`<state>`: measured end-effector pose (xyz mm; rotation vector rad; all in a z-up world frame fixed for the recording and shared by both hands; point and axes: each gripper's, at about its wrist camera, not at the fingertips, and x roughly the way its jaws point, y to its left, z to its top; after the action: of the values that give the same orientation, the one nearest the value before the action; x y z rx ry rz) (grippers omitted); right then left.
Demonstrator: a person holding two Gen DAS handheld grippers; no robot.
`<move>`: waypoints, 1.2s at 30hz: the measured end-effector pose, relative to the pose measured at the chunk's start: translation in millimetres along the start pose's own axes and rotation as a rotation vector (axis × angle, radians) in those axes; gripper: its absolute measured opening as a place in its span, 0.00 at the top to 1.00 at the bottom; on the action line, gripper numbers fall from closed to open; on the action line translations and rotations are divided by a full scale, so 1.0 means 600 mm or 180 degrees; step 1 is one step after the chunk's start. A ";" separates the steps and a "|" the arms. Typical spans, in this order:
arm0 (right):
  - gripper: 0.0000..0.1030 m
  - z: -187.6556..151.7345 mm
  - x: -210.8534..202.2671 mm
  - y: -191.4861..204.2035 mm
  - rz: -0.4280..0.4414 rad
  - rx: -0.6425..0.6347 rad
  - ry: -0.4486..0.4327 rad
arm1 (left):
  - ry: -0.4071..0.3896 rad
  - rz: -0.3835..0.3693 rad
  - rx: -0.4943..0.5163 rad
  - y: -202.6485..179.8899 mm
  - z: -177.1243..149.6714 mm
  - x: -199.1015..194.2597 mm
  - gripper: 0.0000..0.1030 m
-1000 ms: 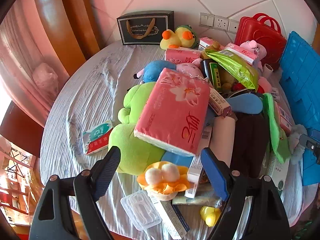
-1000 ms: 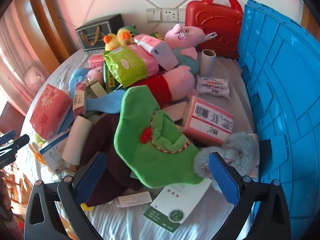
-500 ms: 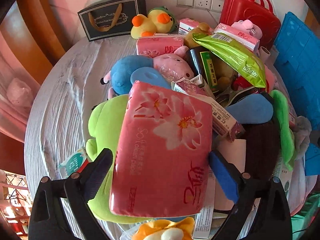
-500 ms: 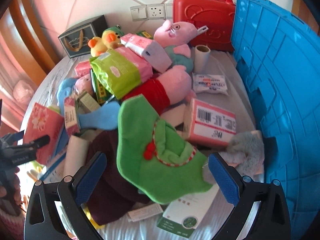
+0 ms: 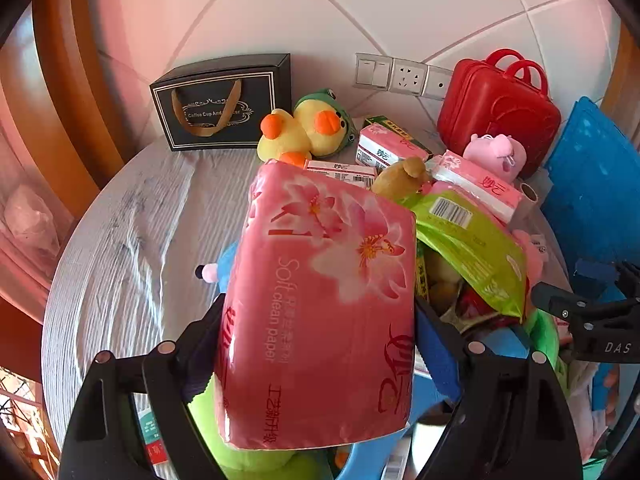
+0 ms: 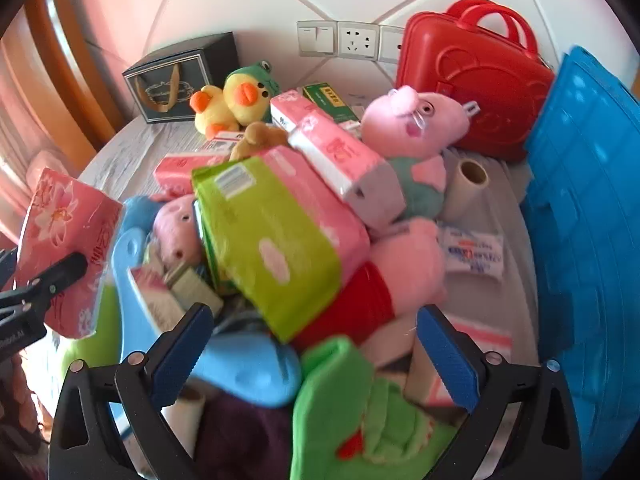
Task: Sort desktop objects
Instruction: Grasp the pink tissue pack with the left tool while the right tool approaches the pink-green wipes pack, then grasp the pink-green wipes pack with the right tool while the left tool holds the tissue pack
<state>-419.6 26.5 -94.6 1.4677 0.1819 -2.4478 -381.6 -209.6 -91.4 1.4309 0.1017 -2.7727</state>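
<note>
My left gripper [image 5: 320, 332] is shut on a large pink tissue pack [image 5: 320, 304] with a flower print and holds it lifted above the pile; the pack also shows at the left of the right wrist view [image 6: 68, 240]. My right gripper [image 6: 316, 332] is open and empty, hovering over the heap above a green wipes pack [image 6: 268, 240], a pink pig plush [image 6: 408, 128] and a green felt stocking [image 6: 356, 412]. The right gripper shows at the right edge of the left wrist view [image 5: 592, 320].
A round table with a grey cloth [image 5: 132, 232] carries a heap of plush toys, tissue packs and boxes. A black gift box [image 5: 220, 104], a yellow duck plush [image 5: 304, 128] and a red case [image 5: 500, 108] stand at the back. A blue crate [image 6: 588, 200] stands at the right.
My left gripper closed on the pink tissue pack and lifted it off the green plush. My right gripper moved forward over the pile and stayed open.
</note>
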 end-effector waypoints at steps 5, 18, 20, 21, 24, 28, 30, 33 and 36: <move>0.00 0.064 0.076 0.004 0.0024 -0.0056 0.0165 | 0.0114 0.0029 0.0078 -0.015 0.023 0.062 0.16; 0.00 0.077 0.182 0.001 0.0491 0.0236 0.0605 | 0.0243 -0.0030 0.0117 -0.010 0.029 0.126 0.13; 0.00 0.076 0.162 0.017 0.0273 0.0071 0.0577 | 0.0238 -0.0038 0.0129 -0.010 0.028 0.126 0.13; 0.00 0.076 0.150 0.028 0.0182 -0.0042 0.0518 | 0.0244 -0.0038 0.0135 -0.010 0.028 0.126 0.13; 0.00 0.070 0.131 0.060 -0.0012 -0.0383 0.0446 | 0.0270 -0.0036 0.0082 -0.004 0.029 0.130 0.13; 0.00 0.069 0.165 0.051 0.0059 -0.0298 0.0572 | 0.0286 -0.0035 0.0115 -0.006 0.026 0.131 0.11; 0.00 0.070 0.174 0.053 0.0092 -0.0254 0.0598 | 0.0293 -0.0012 0.0160 -0.010 0.025 0.134 0.11; 0.00 0.065 0.171 0.062 -0.0001 -0.0306 0.0561 | 0.0327 -0.0083 0.0082 0.000 0.026 0.140 0.09; 0.00 0.061 0.183 0.059 0.0062 -0.0234 0.0536 | 0.0347 -0.0090 0.0063 0.001 0.023 0.149 0.09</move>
<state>-488.4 -35.7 -172.4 1.6349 0.2875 -2.2766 -444.8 -210.1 -156.2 1.5975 0.0973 -2.7241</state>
